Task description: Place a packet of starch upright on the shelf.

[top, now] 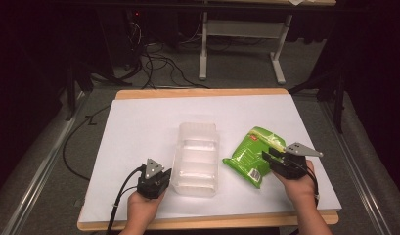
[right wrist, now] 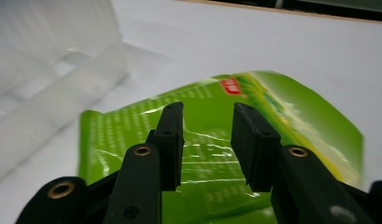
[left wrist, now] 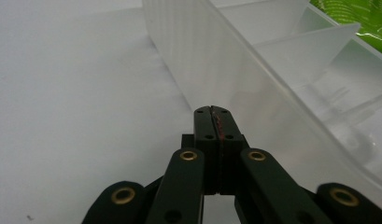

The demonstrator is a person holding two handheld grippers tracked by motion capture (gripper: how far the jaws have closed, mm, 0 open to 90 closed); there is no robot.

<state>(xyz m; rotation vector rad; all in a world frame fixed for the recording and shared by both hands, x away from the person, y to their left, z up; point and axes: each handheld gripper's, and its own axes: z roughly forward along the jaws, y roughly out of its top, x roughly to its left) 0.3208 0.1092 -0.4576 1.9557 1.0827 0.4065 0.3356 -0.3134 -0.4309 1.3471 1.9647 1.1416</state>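
Right hand-held gripper (right wrist: 207, 140) parted over green bag (right wrist: 272, 121)

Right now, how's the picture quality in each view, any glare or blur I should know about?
High view: white table evenly lit, surroundings dark, clear bin faint against it. Left gripper view: jaws sharp, bin wall hazy. Right gripper view: glare streaks on the green bag, its far right edge smeared.

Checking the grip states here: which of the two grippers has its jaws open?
The right gripper, over the green bag: a clear gap shows between its jaws. The left gripper, beside the clear container, has its jaws pressed together.
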